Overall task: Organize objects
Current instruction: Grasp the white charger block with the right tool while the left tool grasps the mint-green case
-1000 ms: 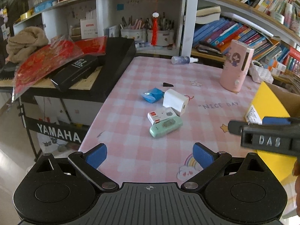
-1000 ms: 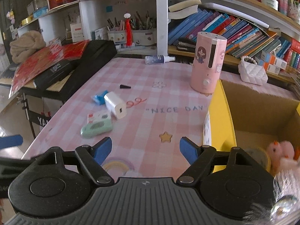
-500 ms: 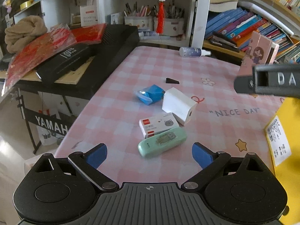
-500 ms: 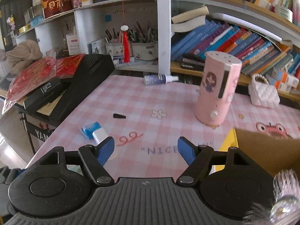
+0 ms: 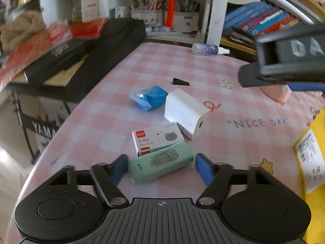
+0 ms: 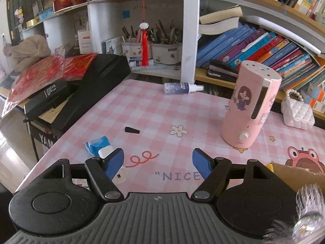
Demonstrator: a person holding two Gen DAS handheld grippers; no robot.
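In the left wrist view my left gripper (image 5: 160, 167) is open, its blue pads on either side of a mint-green case (image 5: 161, 165) lying on the pink checked table (image 5: 121, 122). Behind it lie a small white staple box (image 5: 157, 137), a white charger (image 5: 185, 112) and a blue packet (image 5: 149, 97). My right gripper (image 6: 158, 162) is open and empty above the table; the charger (image 6: 105, 151) and blue packet (image 6: 96, 144) show at its left finger. It also crosses the left wrist view (image 5: 284, 61) at upper right.
A pink humidifier (image 6: 250, 105), a spray bottle (image 6: 182, 88), a small black wedge (image 6: 132, 130) and a white purse (image 6: 297, 111) are on the table. A yellow cardboard box (image 5: 312, 162) stands at the right. A black keyboard case (image 6: 91, 89) and bookshelves border left and back.
My left gripper moved forward and down until its open fingers straddle the mint-green case. My right gripper rose and moved forward over the table.
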